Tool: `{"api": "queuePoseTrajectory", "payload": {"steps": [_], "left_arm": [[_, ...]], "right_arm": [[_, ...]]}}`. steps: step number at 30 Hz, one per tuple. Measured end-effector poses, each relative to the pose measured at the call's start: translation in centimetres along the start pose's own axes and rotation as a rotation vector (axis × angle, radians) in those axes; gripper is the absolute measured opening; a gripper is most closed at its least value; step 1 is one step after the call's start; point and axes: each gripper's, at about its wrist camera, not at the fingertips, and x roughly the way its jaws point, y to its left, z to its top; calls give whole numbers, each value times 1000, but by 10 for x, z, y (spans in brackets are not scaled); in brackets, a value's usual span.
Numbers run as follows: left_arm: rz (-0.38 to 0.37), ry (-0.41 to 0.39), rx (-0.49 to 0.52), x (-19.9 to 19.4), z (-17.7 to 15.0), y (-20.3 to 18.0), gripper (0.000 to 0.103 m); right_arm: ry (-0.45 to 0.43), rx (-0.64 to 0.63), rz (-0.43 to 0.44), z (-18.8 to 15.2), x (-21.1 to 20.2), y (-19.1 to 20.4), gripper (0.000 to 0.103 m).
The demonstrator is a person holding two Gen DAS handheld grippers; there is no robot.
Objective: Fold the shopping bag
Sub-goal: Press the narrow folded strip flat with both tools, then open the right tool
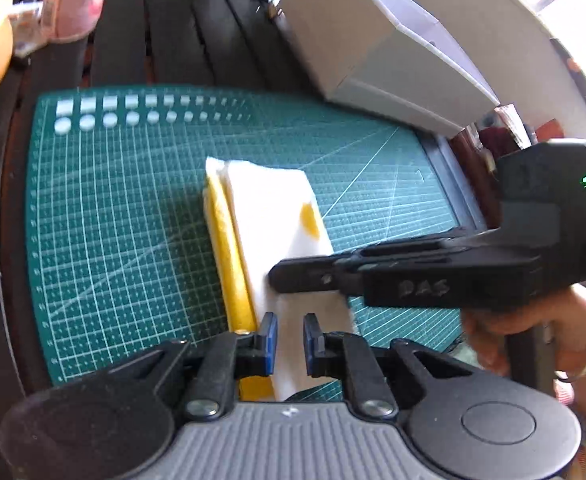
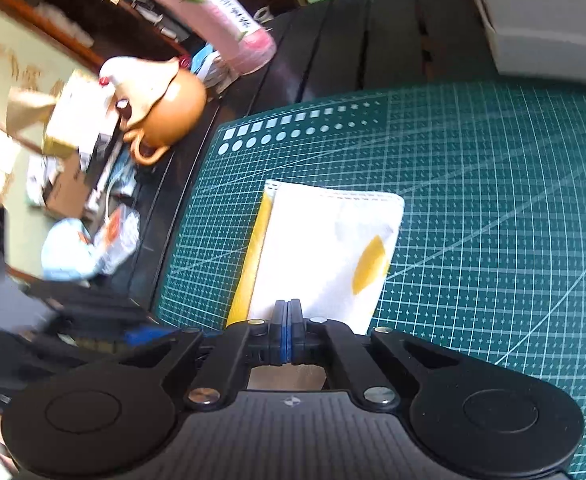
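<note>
Green cutting mat [image 1: 133, 200] fills the working surface, and on it, roughly at its middle, lies the shopping bag [image 1: 269, 216], white cloth with yellow patches, already gathered into a narrow, layered strip with a yellow band along its left edge. Off the mat to the far left, seen best from the right wrist, stand a brown teapot [image 2: 165, 108] with a pale cloth draped over it and a pink canister [image 2: 221, 12]; what either holds cannot be made out. Moving right, the left gripper [image 1: 290, 338] hovers over the near end of the strip with its blue-padded fingers a narrow gap apart, nothing between them. Just beyond it the right gripper [image 1: 281, 276] reaches in from the right with its tips resting on the white cloth; from its own camera the right gripper's pads look pressed together at the strip's near edge, though whether fabric is pinched between them is not clear. Further right sits a grey box [image 1: 373, 52], contents hidden. My judgement: the layers look springy, so lifting the pressing tips could let the folds fan open, and dragging either tool sideways could skew the stacked edges.
</note>
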Motion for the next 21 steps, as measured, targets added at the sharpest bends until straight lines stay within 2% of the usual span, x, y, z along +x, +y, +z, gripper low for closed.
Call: {"api": "queuePoseTrajectory", "payload": {"steps": [2,5,6,9,13,19,21], "left_arm": [[3,12,-22,4,-1,4,2],[-35,25,-74,5,-1,13,2],[-53,31,-93,5,0,17,2],[-94,42,-140,5,1,28,2],[-82,39,-120,6,2,25,2],[-64,33,-94,8,5,20,2],[-50,0,-97,2,9,19,2]], "right_arm": [[1,7,3,1,-2,-2,0],[3,17,8,3,-4,-4,2],[-14,-7,-16,4,-10,-2,7],[-46,-76,-88,7,-27,3,7],[6,-94,-86,4,-26,1,4],[69,-312,-245,-3,-5,29,0],[70,-344,-266,-4,-3,34,0]]}}
